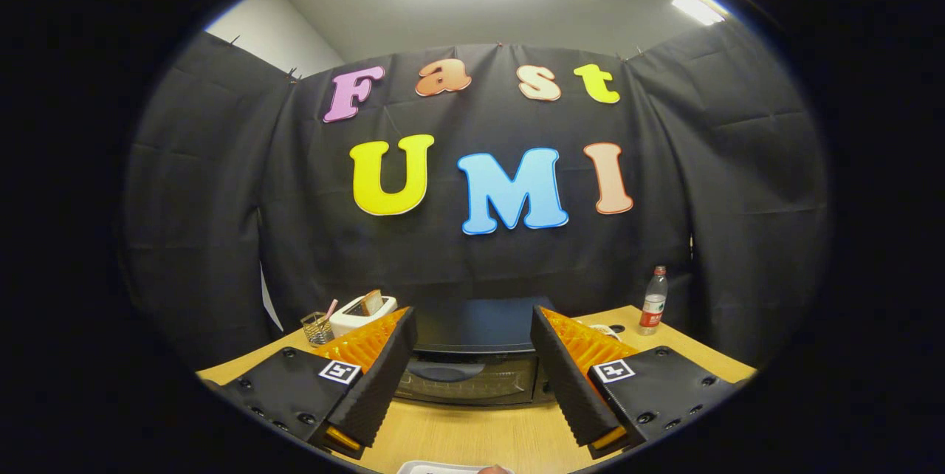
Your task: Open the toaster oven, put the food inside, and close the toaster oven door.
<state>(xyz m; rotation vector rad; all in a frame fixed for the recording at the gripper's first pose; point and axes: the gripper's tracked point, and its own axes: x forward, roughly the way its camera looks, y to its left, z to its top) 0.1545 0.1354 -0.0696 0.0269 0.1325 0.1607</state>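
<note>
A black toaster oven (472, 359) stands on the wooden table (472, 437) just beyond my fingers, its glass door shut and its handle across the top of the door. My gripper (472, 371) is open, its two fingers spread wide to either side of the oven front with nothing between them. Below the fingers, at the near table edge, the rim of a white plate (435, 468) peeks in; what lies on it is hidden.
A white pop-up toaster (362, 314) holding a slice of bread stands behind the left finger, with a small wire basket (316, 328) to its left. A water bottle (653, 300) stands at the back right of the table.
</note>
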